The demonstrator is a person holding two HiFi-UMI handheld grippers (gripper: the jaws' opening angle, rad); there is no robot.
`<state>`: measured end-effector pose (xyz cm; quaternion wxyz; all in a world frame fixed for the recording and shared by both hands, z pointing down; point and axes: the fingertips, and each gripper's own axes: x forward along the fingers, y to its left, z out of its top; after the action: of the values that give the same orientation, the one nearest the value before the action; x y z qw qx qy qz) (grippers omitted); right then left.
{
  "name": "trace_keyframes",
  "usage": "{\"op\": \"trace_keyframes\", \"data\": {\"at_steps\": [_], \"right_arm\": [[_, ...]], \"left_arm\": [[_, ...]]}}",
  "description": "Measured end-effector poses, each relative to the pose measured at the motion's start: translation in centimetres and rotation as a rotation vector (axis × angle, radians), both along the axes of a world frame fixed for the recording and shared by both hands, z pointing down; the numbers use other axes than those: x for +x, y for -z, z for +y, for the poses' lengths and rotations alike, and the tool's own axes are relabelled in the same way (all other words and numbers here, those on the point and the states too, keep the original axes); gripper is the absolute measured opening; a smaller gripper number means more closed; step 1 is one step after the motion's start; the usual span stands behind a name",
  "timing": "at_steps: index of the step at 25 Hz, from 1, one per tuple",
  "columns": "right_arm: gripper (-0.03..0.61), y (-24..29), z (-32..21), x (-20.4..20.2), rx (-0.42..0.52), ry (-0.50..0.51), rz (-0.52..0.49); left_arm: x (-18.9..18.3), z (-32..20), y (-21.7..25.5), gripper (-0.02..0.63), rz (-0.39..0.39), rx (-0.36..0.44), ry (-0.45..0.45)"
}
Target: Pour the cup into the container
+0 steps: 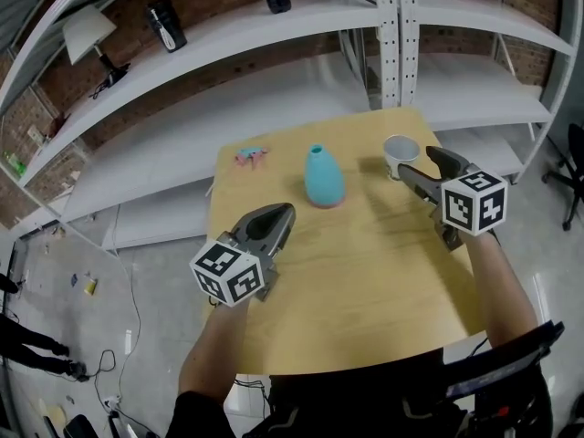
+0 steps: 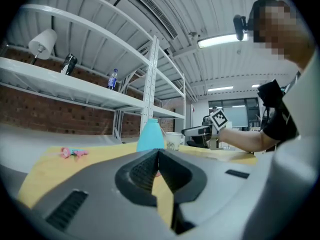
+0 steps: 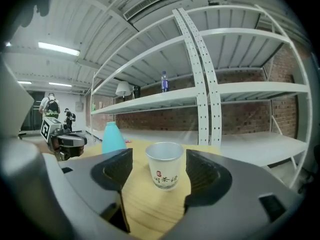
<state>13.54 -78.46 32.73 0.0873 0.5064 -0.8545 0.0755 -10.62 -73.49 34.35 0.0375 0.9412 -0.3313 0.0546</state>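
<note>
R gripper (image 3: 159, 160): jaws wide apart, holding nothing. The paper cup (image 3: 164, 165) stands upright btwn them, just ahead of the pads, w/ a gap on each side, so no contact yet. The wide spread looks set to take the cup's body from the sides, and the approach is abt level so it shouldn't tip. Can't see whether the cup has anything in it. L gripper (image 2: 158, 158): jaws closed together, nothing btwn them. It hangs low over the near part of the tabletop (image 1: 365, 272), prob parked out of the way since one hand can do the pour. Straight ahead of the L jaws, well off, is the turquoise container (image 2: 150, 134), narrow neck up. From the R jaws it sits ahead and to the left, past the cup, near enough for a short carry. The narrow mouth means the pour will need careful lining up. Left of the container lies a small pink item (image 1: 251, 156), not part of the job. Step in hand: closing on the cup; pour not begun.
</note>
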Motion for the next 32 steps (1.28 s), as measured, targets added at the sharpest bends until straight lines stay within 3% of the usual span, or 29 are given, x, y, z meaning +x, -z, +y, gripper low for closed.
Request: {"op": "trace_keyframes", "data": {"at_steps": [16,32], "right_arm": [[0.319,-4.4,-4.0,-0.9,-0.097,0.014,0.051],[0.310,-4.6,-5.0,-1.3,-0.101,-0.017,0.030]], "left_arm": [[0.9,0.3,-1.3,-0.002,-0.029,0.007,-0.054],[0.9,0.4,-1.5,-0.002,-0.028,0.012,-0.070]]}}
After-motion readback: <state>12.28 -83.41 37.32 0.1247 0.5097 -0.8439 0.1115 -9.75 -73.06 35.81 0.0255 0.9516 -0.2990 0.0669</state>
